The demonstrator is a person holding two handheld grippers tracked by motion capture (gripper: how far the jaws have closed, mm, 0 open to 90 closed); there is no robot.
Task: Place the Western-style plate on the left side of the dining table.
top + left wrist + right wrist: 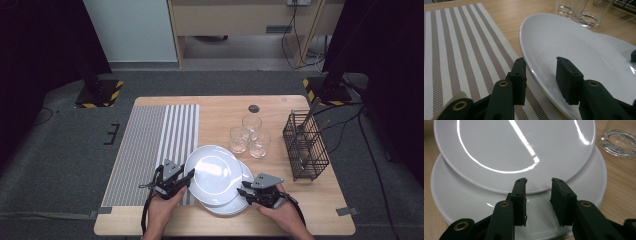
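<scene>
I see a pale wooden table [280, 107] on grey carpet, with a grey-and-white striped woven placemat [150, 145], three clear drinking glasses [249, 136] and a black wire basket [305, 146]; no writing is legible. My left gripper [186, 183] straddles the rim of the top round white plate [214, 172], one jaw under, one over; whether they pinch I cannot tell. My right gripper [243, 192] hovers part-open over the lower white plate [461, 195], touching nothing.

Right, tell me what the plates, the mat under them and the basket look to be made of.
Top plate and lower plate: glazed white ceramic by the look, glossy with sharp light streaks; melamine isn't ruled out. Striped mat: woven vinyl or similar fibre, matte, with a visible mesh weave. Basket: dark wire, probably coated metal, an open grid.
</scene>
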